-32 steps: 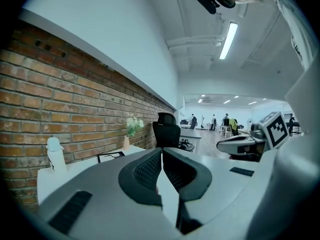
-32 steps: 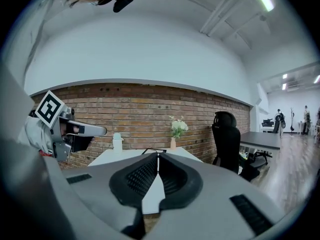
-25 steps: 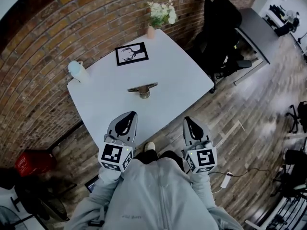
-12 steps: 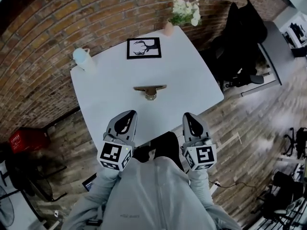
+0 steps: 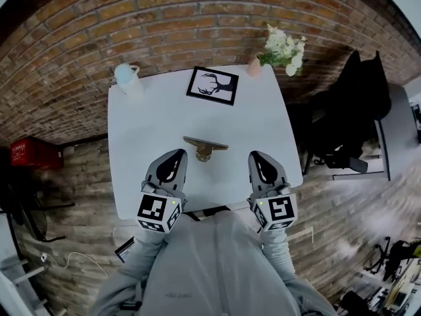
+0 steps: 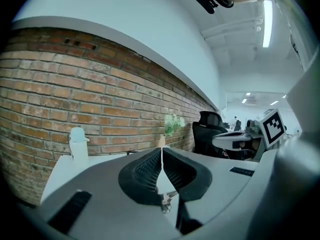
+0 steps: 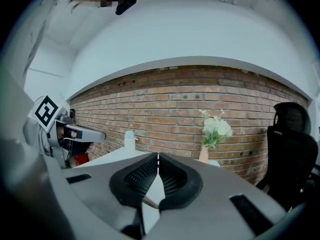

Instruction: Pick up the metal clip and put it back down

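The metal clip (image 5: 204,146) lies on the white table (image 5: 145,124), a flat brass-coloured bar over a round grey body, near the table's middle. My left gripper (image 5: 175,158) is shut and empty at the near edge, below and left of the clip. My right gripper (image 5: 258,160) is shut and empty too, below and right of it. A sliver of the clip (image 6: 169,198) shows beneath the closed tips in the left gripper view, and a sliver of the clip (image 7: 149,202) shows in the right gripper view.
At the table's far side stand a pale bottle (image 5: 125,75), a framed deer picture (image 5: 212,85) and a vase of white flowers (image 5: 281,47). A brick wall runs behind. A black office chair (image 5: 348,120) stands to the right, a red crate (image 5: 27,155) to the left.
The head camera has swung, so the table and clip now sit squarer and nearer the grippers. Both grippers keep their places in view and stay shut.
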A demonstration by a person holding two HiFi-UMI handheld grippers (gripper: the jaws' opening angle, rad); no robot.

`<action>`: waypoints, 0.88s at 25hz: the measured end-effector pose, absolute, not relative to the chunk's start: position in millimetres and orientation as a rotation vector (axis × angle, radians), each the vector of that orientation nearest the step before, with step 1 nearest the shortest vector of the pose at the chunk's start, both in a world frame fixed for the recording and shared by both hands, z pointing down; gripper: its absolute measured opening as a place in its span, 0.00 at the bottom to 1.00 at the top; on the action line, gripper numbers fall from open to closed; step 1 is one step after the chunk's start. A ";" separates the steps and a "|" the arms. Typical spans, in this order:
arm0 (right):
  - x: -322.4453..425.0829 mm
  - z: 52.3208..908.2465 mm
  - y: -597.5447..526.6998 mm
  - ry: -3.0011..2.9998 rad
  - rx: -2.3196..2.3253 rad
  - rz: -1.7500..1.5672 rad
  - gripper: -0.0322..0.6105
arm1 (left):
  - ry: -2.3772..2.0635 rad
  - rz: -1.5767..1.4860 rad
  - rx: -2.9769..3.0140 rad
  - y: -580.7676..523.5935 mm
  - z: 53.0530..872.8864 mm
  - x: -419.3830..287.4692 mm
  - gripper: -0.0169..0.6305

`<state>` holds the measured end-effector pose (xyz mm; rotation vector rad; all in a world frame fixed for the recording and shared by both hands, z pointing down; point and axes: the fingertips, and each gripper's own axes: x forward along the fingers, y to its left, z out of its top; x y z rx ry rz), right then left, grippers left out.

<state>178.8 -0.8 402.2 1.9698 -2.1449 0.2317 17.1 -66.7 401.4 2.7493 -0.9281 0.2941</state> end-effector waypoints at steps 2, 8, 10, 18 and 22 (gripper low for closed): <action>187.3 400.1 -13.7 -2.195 1.911 0.211 0.09 | -0.993 0.281 2.730 -69.9 399.0 23.1 0.08; 192.5 397.1 -43.7 -2.337 1.736 0.193 0.09 | -1.187 0.285 2.643 -75.9 396.0 22.6 0.08; 191.4 395.3 -50.2 -2.373 1.687 0.183 0.09 | -1.229 0.289 2.618 -74.9 395.0 20.9 0.08; 177.5 393.3 -61.1 -2.437 1.590 0.167 0.09 | -1.302 0.293 2.566 -74.8 394.9 6.1 0.08; 171.3 398.0 -63.5 -2.430 1.575 0.173 0.09 | -1.318 0.280 2.558 -77.6 394.5 -1.4 0.08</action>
